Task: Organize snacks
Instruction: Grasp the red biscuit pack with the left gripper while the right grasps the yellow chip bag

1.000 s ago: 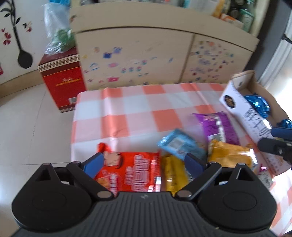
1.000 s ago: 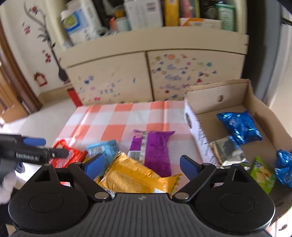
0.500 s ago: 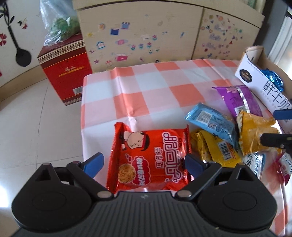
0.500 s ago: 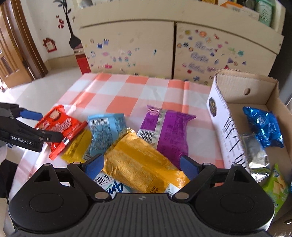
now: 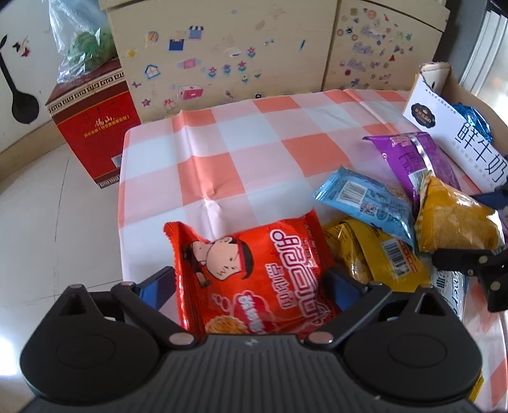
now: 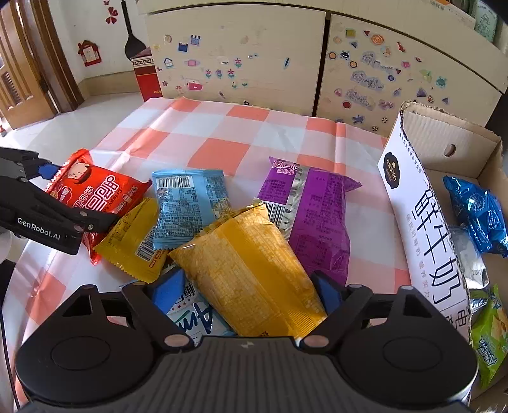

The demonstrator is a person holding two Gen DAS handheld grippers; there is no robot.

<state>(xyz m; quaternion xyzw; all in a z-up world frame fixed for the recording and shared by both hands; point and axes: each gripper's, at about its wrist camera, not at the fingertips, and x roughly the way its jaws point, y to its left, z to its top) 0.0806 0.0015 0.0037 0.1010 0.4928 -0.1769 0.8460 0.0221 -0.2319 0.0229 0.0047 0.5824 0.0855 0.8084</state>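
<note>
Left gripper (image 5: 250, 282), jaws opening, straddles the red noodle packet (image 5: 254, 273). Right gripper (image 6: 247, 292), jaws closing, straddles the yellow snack bag (image 6: 247, 267), not yet pressing.

Ahead of me stands a pale wooden cabinet (image 6: 317, 63) with two doors covered in small colourful stickers. To its left a red carton (image 5: 92, 127) sits on the pale tiled floor (image 5: 57, 222) with a clear plastic bag (image 5: 82, 47) on top. The white wall (image 6: 95, 25) carries red and black decals, a brown wooden door (image 6: 28, 63) stands at far left, and daylight brightens the floor.
</note>
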